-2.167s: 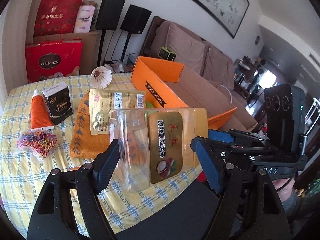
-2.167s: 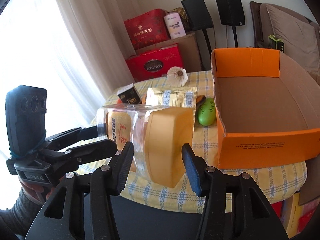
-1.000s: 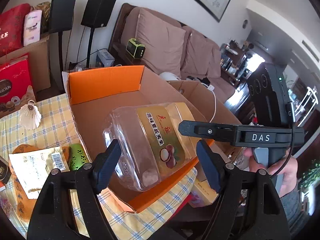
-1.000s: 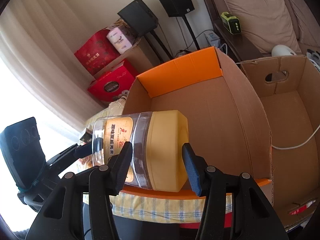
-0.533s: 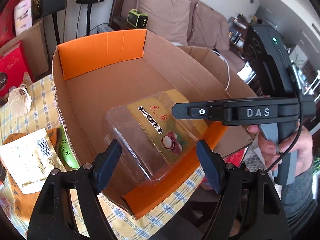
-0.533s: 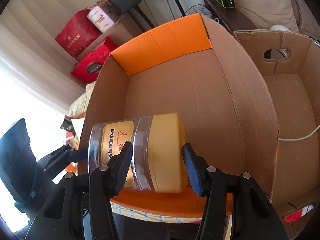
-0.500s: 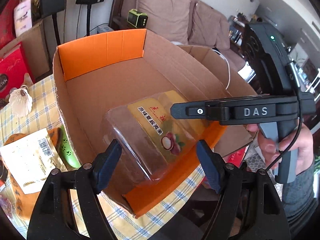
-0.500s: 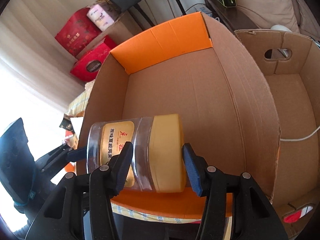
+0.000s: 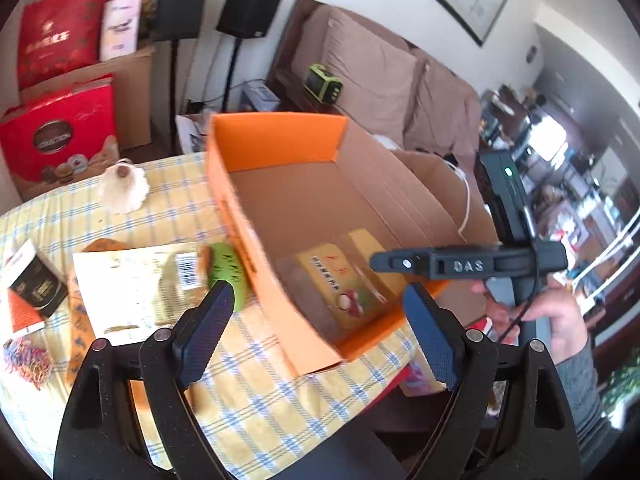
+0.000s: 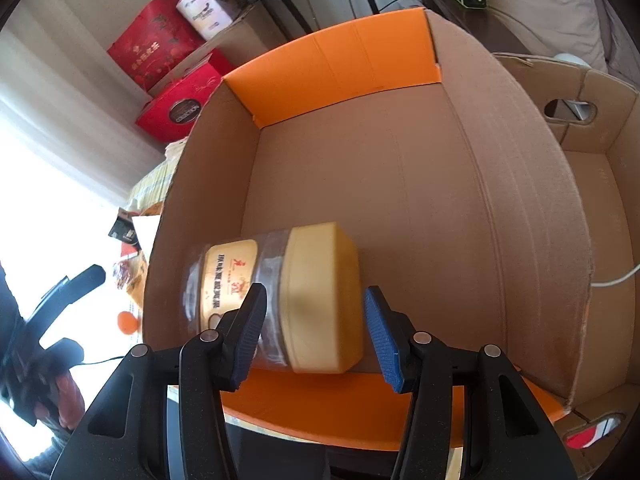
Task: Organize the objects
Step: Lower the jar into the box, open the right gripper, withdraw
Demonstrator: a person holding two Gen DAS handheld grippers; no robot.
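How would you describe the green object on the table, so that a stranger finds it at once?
Start at the big orange cardboard box on the checked tablecloth. Just outside its left wall, beside the gold foil packet, lies the green object. It is small, rounded and bright green with dark specks, the only green thing on the table.

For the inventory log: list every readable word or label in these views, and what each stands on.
"DAS": side of the right gripper.
"COLLECTION": round badge on the red gift box, faint.
Jar label: Chinese characters, too blurred to read.
Red bag, black carton, gold packet: print unreadable.
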